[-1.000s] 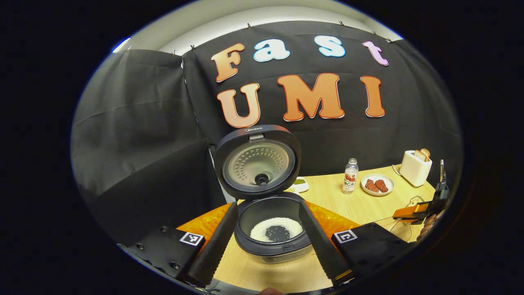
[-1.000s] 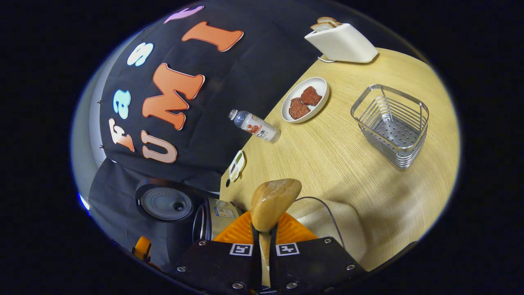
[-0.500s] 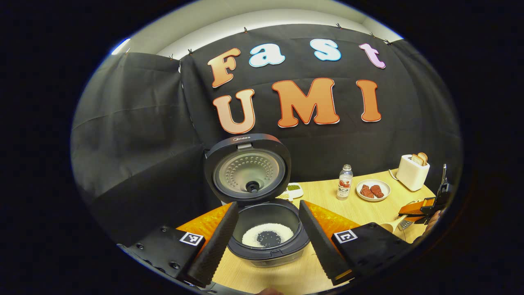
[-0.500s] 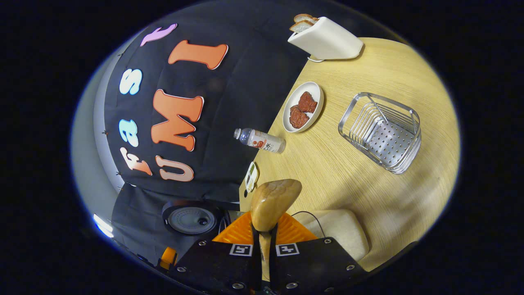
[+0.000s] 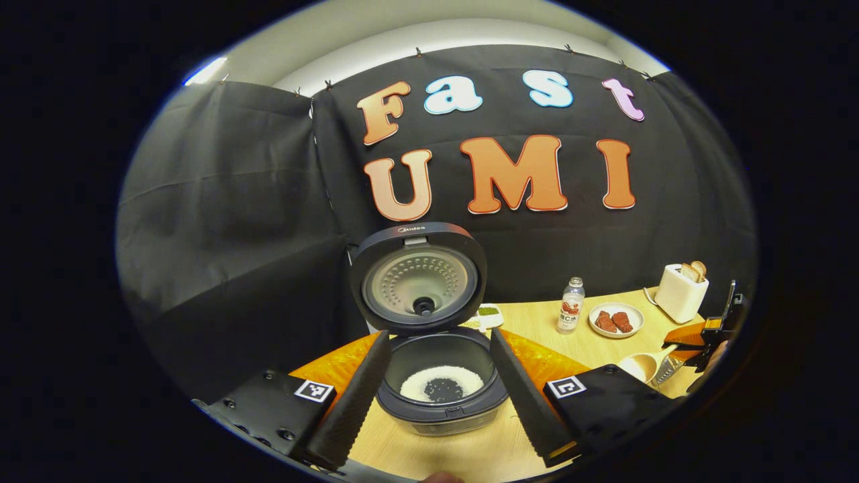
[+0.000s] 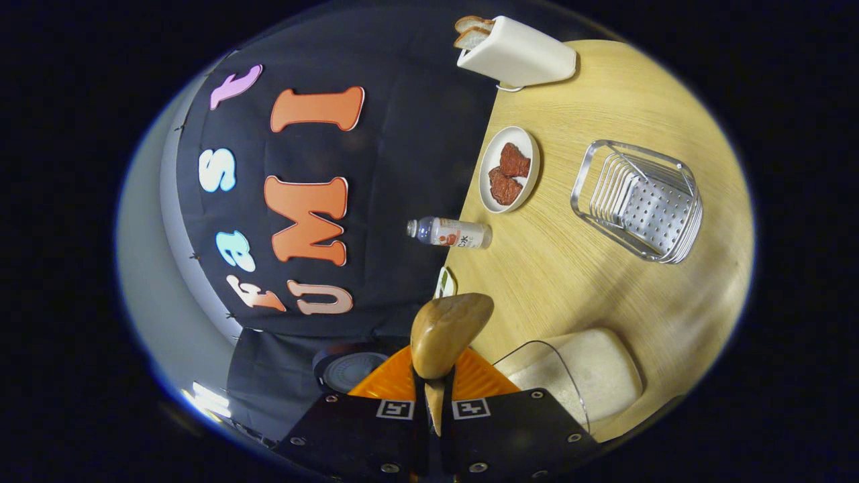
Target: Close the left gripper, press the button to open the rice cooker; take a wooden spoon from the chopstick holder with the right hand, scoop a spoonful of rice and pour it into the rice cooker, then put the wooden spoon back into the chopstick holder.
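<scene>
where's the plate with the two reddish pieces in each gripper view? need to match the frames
Left gripper view: plate at lower right on the table, between the bottle to its left and the toaster to its right.
Right gripper view: plate upper centre-right, the scene rolled sideways, bottle below it and toaster above it.
Shared landmark: the white toaster with bread in its slots.

Black rice cooker (image 5: 439, 396), white rice (image 5: 439, 384) inside; tan wooden spoon (image 6: 448, 329); silver perforated chopstick holder (image 6: 637, 201); pale wood-grain counter (image 6: 570, 268); white toaster (image 6: 515, 52); white plate (image 6: 509, 169), reddish-brown pieces.
</scene>
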